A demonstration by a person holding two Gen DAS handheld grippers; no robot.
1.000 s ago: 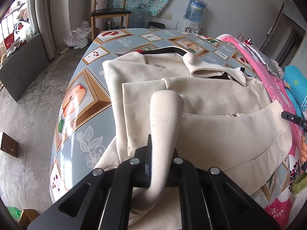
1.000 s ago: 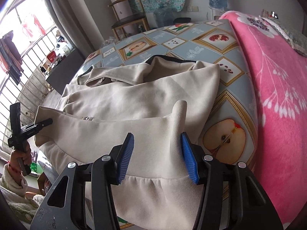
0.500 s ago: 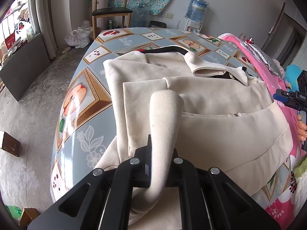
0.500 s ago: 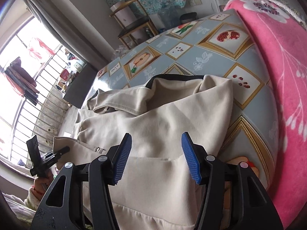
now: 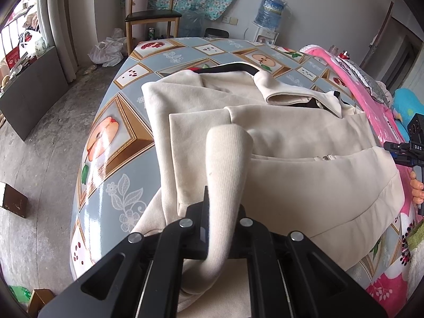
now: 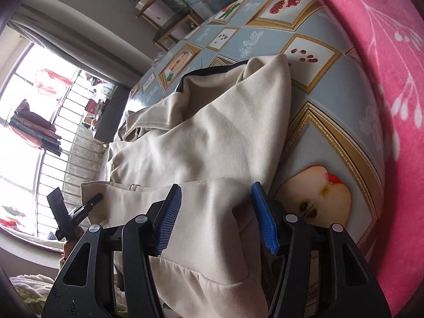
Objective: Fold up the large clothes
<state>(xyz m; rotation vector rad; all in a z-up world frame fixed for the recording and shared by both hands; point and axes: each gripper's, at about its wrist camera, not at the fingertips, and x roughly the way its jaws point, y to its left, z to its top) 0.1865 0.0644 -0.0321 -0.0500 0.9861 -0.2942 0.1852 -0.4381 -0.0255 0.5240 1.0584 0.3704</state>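
Observation:
A cream jacket (image 5: 291,143) with a black collar lining lies spread on the patterned table (image 5: 111,137). My left gripper (image 5: 222,212) is shut on the jacket's ribbed hem (image 5: 228,164), which stands up in a loop between the fingers. My right gripper (image 6: 216,198) is open with blue pads (image 6: 172,212), tilted and low over the jacket's hem (image 6: 206,212) at the near right corner; nothing is held. The right gripper also shows at the far right of the left wrist view (image 5: 408,148).
A pink blanket (image 6: 384,79) covers the table's right side. A wooden chair (image 5: 151,18), a water dispenser (image 5: 270,13) and bags stand beyond the table. A barred window (image 6: 39,132) is to the left.
My right gripper has let go of the hem fold, opened, then rolled and dropped closer to the jacket. My left gripper stays shut on the ribbed hem.

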